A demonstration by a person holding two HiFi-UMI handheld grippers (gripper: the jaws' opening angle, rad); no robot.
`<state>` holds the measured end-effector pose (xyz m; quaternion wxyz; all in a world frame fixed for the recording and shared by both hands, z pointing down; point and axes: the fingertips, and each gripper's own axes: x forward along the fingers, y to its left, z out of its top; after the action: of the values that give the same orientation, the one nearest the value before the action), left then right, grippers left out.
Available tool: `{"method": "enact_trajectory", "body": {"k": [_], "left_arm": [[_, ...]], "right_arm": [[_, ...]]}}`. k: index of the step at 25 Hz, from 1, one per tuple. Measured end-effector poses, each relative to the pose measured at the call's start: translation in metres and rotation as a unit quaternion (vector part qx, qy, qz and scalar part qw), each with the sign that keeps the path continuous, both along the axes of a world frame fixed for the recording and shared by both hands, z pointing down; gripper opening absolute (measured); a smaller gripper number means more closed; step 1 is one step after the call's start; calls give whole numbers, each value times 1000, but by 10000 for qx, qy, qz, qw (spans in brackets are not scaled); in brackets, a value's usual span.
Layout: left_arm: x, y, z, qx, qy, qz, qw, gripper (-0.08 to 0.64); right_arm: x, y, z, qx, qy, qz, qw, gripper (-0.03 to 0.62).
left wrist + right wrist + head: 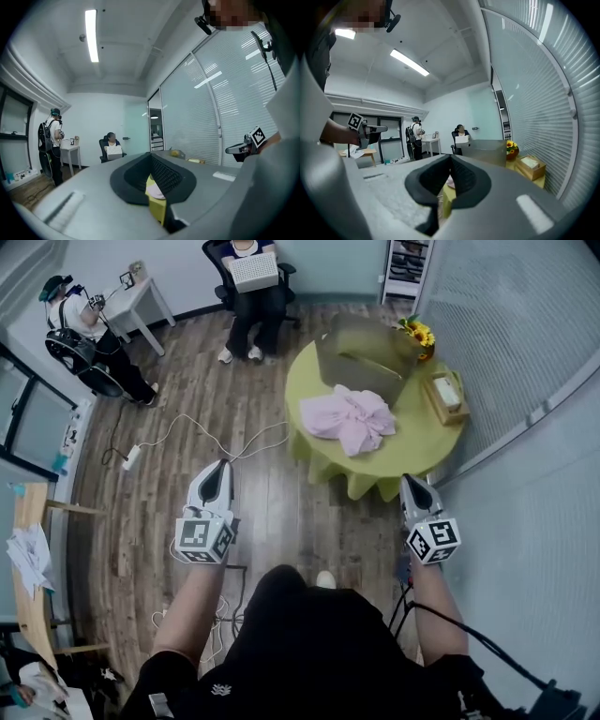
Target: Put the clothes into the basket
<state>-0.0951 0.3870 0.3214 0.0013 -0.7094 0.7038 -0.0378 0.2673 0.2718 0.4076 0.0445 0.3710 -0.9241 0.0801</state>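
Note:
A pile of pink clothes [349,418] lies on a round table with a green cloth [412,442]. Behind the pile stands a grey fabric basket [366,357], which also shows in the right gripper view [485,149]. Both grippers hover over the wooden floor, short of the table. My left gripper [222,467] is shut with nothing in it, its jaws meeting at the tip [151,154]. My right gripper [409,481] is near the table's front edge, also shut and empty [451,157]. A sliver of pink cloth [157,191] shows below the left jaws.
Yellow flowers [417,332] and a wooden tissue box [445,395] share the table. A glass wall with blinds [525,343] runs along the right. A seated person with a laptop [251,287] and a standing person [84,334] are at the back. A cable and power strip [131,457] lie on the floor.

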Motion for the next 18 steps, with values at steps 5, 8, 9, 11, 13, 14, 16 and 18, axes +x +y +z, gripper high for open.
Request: {"method": "enact_trajectory", "body": {"k": [5, 8, 9, 11, 13, 14, 16, 18], "left_arm": [[-1, -20, 9, -64, -7, -26, 10000, 5], [-14, -37, 16, -103, -59, -31, 9999, 5], [-18, -44, 18, -106, -73, -17, 9999, 5], [-25, -58, 22, -117, -103, 47, 9999, 5], [-33, -75, 25, -133, -96, 126, 9998, 5], [-37, -85, 26, -145, -71, 172, 9997, 5], [-46, -109, 25, -153, -50, 294, 9994, 5], [-53, -135, 23, -135, -50, 440, 9989, 5]], "right_arm": [[-10, -24, 12, -96, 189, -96, 9997, 2], [-17, -41, 23, -168, 237, -45, 9996, 2], [-20, -48, 24, -183, 234, 8, 9996, 2], [-26, -60, 24, -174, 237, 73, 9995, 2], [-36, -68, 25, -150, 328, 48, 9993, 2], [-41, -72, 26, -150, 382, 48, 9991, 2], [-50, -87, 24, -165, 439, 134, 9988, 1], [-57, -105, 21, -169, 475, 249, 9984, 1]]}}
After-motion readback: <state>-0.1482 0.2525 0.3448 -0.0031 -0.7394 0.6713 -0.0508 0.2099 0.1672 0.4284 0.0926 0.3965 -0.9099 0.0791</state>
